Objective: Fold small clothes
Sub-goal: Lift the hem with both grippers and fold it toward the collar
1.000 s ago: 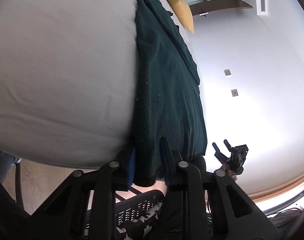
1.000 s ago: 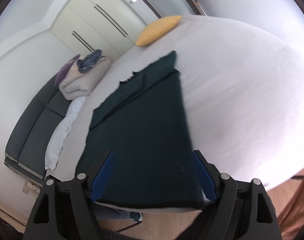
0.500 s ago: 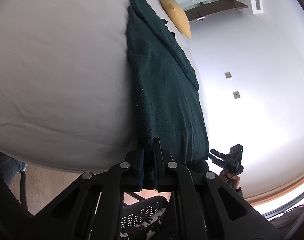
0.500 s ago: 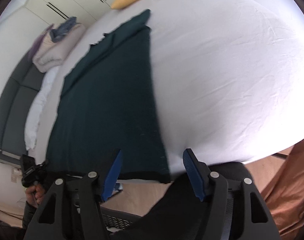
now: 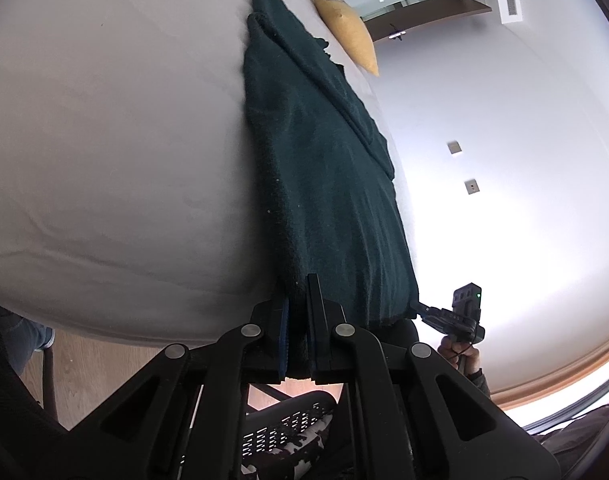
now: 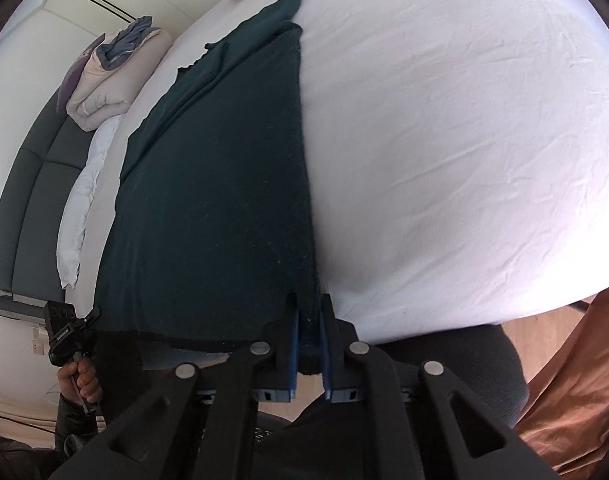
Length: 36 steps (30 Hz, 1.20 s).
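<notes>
A dark green garment (image 5: 324,160) lies flat and lengthwise on the white bed (image 5: 104,120), its near hem at the mattress edge. My left gripper (image 5: 298,284) is shut on the hem's left corner, with cloth pinched between the pads. In the right wrist view the garment (image 6: 216,180) spreads to the left, and my right gripper (image 6: 308,300) is closing tight on the hem's right corner, its blue pads pressing the cloth. Each view shows the other gripper at the far corner: the right gripper (image 5: 424,308) and the left gripper (image 6: 90,316), each in a hand.
A yellow pillow (image 5: 348,26) lies at the bed's far end. A folded duvet pile (image 6: 108,76) sits by a dark padded headboard (image 6: 28,184) at left. A black mesh chair (image 5: 288,428) stands below the grippers. Orange fabric (image 6: 576,380) hangs at lower right.
My left gripper closed from a small gap onto the hem. My right gripper tipped down to the right corner and its wide jaws closed on the cloth.
</notes>
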### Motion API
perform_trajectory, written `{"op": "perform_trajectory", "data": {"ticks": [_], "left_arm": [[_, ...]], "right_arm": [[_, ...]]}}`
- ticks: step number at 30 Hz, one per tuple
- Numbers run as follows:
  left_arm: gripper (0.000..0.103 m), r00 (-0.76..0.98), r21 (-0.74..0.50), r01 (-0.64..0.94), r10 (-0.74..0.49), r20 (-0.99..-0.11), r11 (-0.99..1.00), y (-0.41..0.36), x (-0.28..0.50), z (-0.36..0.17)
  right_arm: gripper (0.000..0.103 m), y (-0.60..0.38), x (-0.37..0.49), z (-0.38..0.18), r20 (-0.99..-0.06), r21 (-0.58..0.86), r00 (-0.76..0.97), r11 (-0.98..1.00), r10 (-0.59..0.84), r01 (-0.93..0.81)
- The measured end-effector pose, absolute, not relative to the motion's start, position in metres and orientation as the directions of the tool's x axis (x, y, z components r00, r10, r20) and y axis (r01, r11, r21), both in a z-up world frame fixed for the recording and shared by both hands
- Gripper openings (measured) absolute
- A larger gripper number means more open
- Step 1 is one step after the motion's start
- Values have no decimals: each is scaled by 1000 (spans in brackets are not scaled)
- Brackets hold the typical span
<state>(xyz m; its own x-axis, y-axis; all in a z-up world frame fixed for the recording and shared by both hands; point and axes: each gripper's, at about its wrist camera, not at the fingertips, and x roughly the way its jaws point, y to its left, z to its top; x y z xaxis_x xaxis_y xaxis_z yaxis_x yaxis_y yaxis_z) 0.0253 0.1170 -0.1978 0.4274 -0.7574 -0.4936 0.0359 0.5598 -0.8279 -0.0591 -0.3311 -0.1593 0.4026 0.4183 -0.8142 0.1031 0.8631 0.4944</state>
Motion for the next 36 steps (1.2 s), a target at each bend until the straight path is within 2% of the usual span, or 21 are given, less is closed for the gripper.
{"op": "perform_trajectory", "data": {"ticks": [3,12,17,25,36], "left_arm": [[5,436,-835,50,-764,-476,549,117,25,-191],[5,488,-872,110,-790,-370,477,122,23,-158],[5,515,-891,121,-795,-321,437,126,24,-146],[5,551,-907,135,-791,-266,399,135,40,-125],[5,625,-900,151,-745,-234,410,151,111,-87]], "right_arm": [[9,-325,-63,-150,-776,533,438,844,455,68],[9,-320,-66,-108,-578,679,570,731,584,-60],[9,-312,-54,-107,-578,681,561,729,593,-69],[9,-318,-27,-93,-452,768,620,634,641,-95],[9,-324,58,-68,-410,790,679,609,609,-70]]}}
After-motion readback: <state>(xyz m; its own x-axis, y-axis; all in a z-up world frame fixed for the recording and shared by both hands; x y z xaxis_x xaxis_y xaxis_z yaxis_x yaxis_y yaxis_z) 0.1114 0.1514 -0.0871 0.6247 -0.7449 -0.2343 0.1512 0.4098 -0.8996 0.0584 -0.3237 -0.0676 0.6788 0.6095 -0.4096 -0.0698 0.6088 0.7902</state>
